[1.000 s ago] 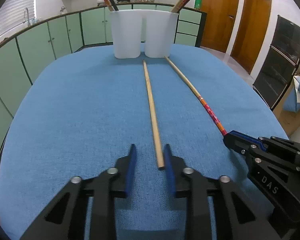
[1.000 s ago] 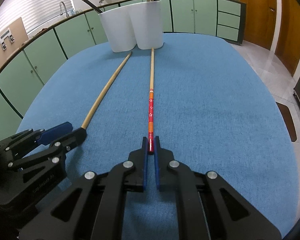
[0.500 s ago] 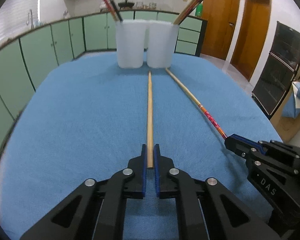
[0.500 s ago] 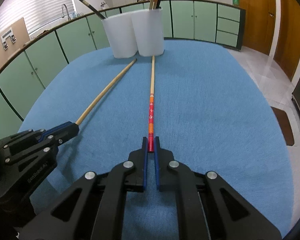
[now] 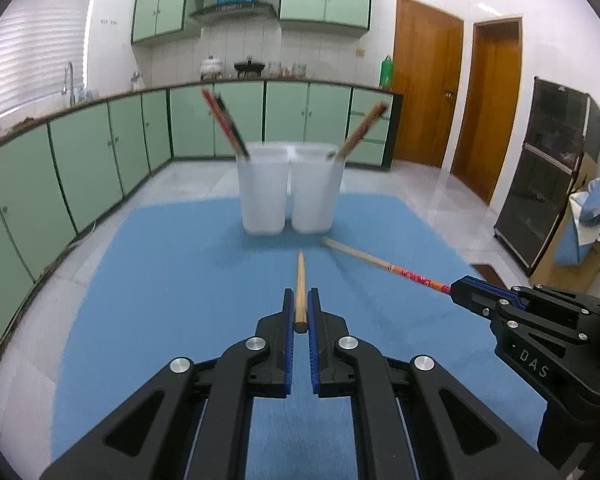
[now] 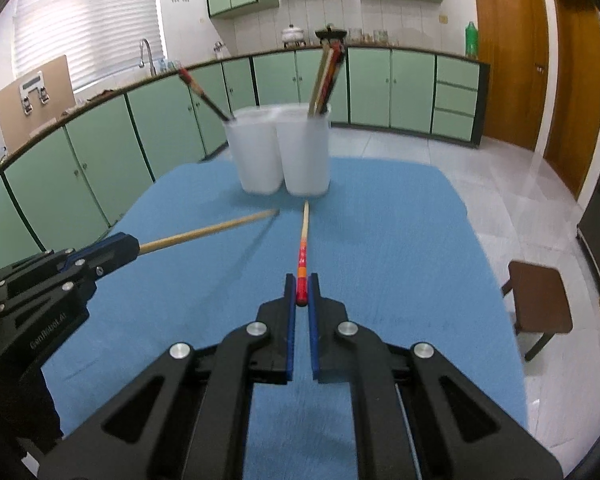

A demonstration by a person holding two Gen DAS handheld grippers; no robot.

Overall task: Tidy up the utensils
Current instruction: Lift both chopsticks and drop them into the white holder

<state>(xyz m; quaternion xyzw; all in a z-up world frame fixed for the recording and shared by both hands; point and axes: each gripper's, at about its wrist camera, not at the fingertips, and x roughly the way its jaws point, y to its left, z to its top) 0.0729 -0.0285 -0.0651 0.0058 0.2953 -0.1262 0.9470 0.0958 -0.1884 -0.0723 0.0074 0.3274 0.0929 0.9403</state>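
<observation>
My left gripper point(image 5: 300, 312) is shut on the near end of a plain wooden chopstick point(image 5: 300, 280), which is lifted off the blue table point(image 5: 160, 300) and points toward the two white cups. My right gripper point(image 6: 301, 294) is shut on the red end of a red-and-wood chopstick point(image 6: 303, 240), raised the same way. Each gripper shows in the other's view: the right gripper point(image 5: 460, 290) with the red chopstick point(image 5: 380, 262), the left gripper point(image 6: 130, 246) with the plain chopstick point(image 6: 212, 228). The left cup point(image 5: 263, 192) and the right cup point(image 5: 316, 192) stand side by side and hold other chopsticks.
The cups point(image 6: 256, 152) point(image 6: 306, 152) stand near the far edge of the blue table point(image 6: 400, 260). Green kitchen cabinets point(image 5: 100, 152) run behind and to the left. A brown stool point(image 6: 538, 312) stands on the floor to the right of the table.
The left gripper closed on the plain chopstick. Both grippers then rose with their chopsticks, lifting them off the table, and the views tilted up so more of the kitchen shows.
</observation>
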